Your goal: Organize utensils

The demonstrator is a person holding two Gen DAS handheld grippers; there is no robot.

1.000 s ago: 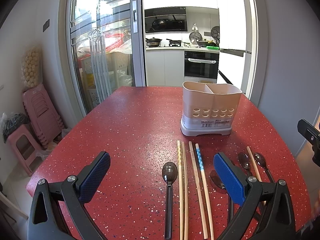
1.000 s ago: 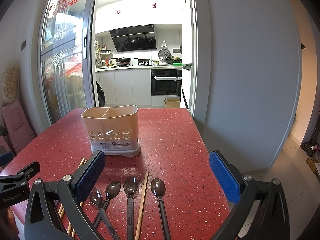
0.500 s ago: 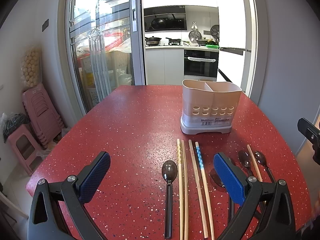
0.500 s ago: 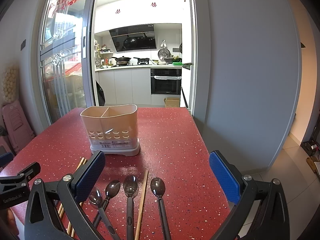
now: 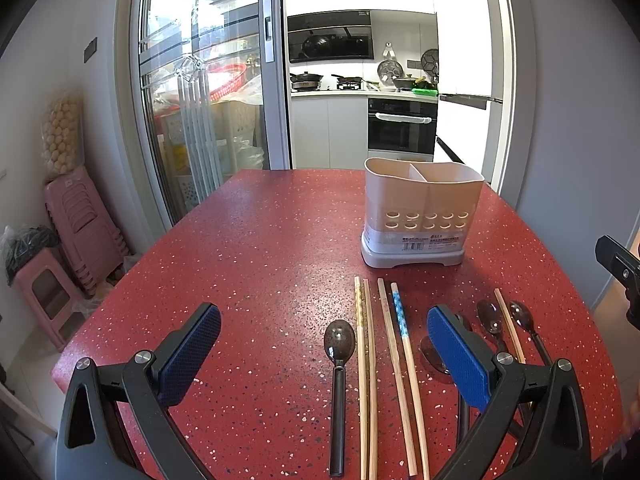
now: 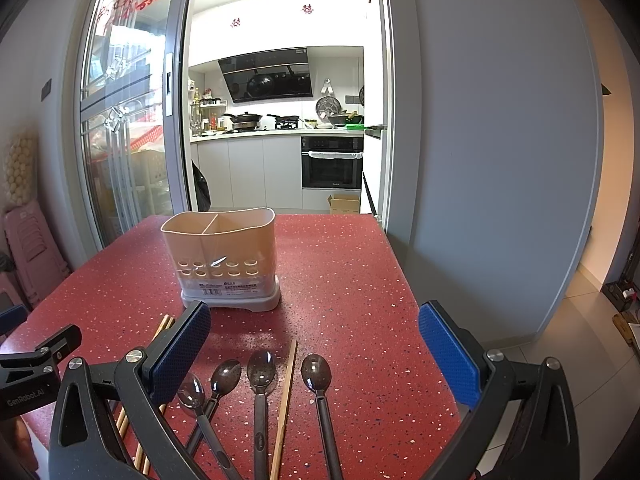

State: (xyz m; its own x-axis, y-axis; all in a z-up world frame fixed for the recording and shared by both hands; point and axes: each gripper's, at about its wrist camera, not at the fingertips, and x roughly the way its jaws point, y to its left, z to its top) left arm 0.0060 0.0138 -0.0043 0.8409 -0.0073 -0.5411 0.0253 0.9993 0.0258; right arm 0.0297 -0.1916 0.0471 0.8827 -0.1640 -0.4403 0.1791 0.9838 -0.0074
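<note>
Left tool (image 5: 324, 354) spread wide above the spoon (image 5: 339, 344) and chopsticks (image 5: 366, 360); right tool (image 6: 314, 346) equally wide, holding nothing; "GenRobot.AI" printed on the left tool's body; beyond on the red tabletop (image 6: 352, 280), the beige utensil holder (image 6: 224, 256) with an unreadable barcode label.

My worktop (image 5: 260, 248) is a red speckled stone-like slab with a dull sheen, and the caddy (image 5: 420, 216) on it looks like matt cream plastic on a smooth grey plastic base. In front of the caddy lie pale bare-wood chopsticks (image 5: 366, 360) and dark, glossy translucent plastic spoons (image 6: 260, 372). My left claw (image 5: 324, 356) and right claw (image 6: 316, 356) are matt black plastic with blue, finely textured rubbery pads (image 5: 460, 356) and shiny metal screws.
</note>
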